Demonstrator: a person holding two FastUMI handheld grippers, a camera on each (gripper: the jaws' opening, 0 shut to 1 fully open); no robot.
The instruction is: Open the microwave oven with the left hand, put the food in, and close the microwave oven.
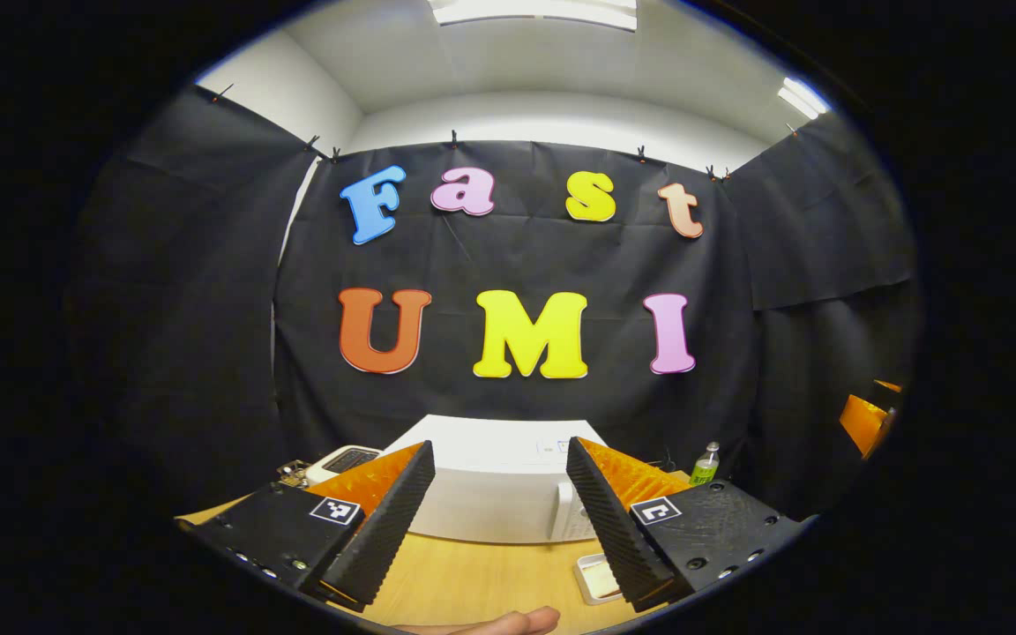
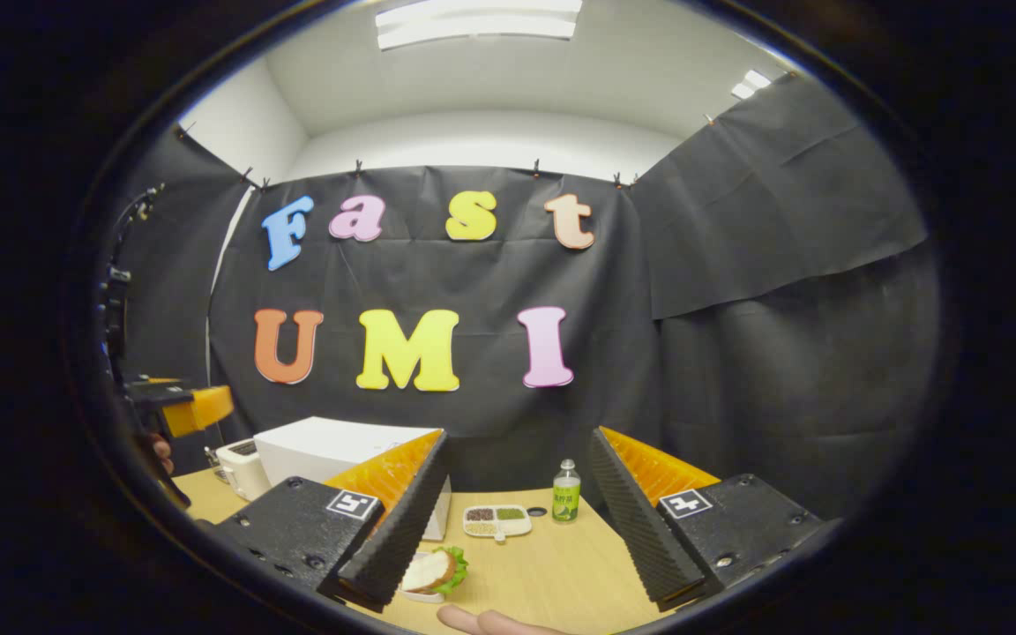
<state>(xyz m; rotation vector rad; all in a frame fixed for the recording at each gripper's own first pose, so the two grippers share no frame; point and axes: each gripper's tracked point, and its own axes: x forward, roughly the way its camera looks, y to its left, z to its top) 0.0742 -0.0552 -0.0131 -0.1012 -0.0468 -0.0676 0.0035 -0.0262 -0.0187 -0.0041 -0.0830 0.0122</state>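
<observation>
White microwave oven (image 1: 495, 489) on wooden table (image 1: 473, 582), door closed, directly ahead of left gripper (image 1: 501, 520), jaws spread wide, nothing held, apart from the oven. Sandwich (image 2: 434, 570) on small plate just beside inner finger of right gripper (image 2: 508, 529), also wide open and empty. Beyond: white toaster (image 2: 242, 467), divided snack tray (image 2: 497, 520), green bottle (image 2: 566, 491).

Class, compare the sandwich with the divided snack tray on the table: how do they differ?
The sandwich lies nearer the camera, bread with green lettuce showing; the divided snack tray sits farther back, beside the bottle. The sandwich is one stacked item; the tray is flat, holding separate small portions. Both rest on the wooden table.
</observation>
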